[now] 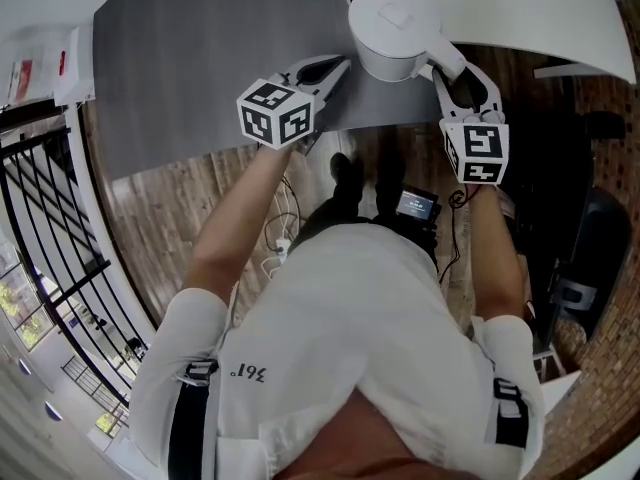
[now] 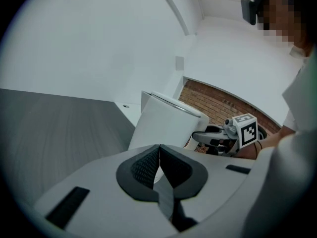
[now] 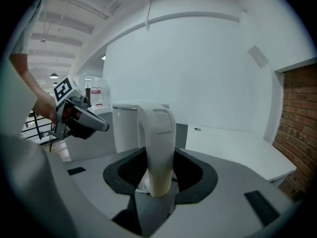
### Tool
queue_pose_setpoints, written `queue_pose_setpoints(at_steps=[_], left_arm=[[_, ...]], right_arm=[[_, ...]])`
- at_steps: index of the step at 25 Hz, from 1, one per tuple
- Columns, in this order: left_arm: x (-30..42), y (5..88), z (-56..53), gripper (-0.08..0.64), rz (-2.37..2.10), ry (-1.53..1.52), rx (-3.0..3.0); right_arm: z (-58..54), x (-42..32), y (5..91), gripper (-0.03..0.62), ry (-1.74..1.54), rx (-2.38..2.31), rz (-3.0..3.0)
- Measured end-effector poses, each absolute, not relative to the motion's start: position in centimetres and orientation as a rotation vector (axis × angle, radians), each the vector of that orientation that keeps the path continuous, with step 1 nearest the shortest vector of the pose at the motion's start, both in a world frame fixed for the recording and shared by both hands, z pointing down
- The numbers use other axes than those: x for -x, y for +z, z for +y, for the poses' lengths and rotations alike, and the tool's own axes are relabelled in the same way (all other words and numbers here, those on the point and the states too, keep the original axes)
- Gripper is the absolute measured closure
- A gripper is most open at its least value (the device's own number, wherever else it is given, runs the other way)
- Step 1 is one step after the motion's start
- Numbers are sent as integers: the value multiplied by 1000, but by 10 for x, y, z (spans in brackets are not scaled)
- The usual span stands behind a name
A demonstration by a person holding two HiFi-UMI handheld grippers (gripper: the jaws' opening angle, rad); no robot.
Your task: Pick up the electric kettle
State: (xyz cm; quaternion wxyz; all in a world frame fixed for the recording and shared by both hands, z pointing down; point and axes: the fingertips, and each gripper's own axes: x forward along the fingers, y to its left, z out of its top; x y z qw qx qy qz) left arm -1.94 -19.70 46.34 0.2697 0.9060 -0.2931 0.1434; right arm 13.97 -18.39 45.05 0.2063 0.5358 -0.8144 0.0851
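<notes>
Left gripper point(image 1: 333, 68): jaws pressed together on nothing, tips just left of the kettle body.
Electric kettle point(image 1: 393, 18): white, upright, at the near right corner of the grey table point(image 1: 190, 68); handle point(image 3: 157, 128) faces the person.
Right gripper point(image 3: 158, 170): jaws clamped on the handle.

We see kettle point(image 1: 392, 28) on desk point(image 1: 200, 68), near front edge; left gripper point(image 1: 335, 68) just left of it; handle point(image 3: 157, 148) at its right, between jaws of right gripper point(image 1: 462, 83).
</notes>
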Motion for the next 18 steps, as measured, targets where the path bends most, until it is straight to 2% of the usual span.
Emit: queue_pose_setpoints(at_steps=[8,18], left_arm=[[32,457,-213,555,-856,340,-2451],[40,448,-262,555,-917,275,-2462]], right_arm=[[-200,-140,446,428,93,-1763,-2053],[-210,-162,447,430,111,-1985,-1832]])
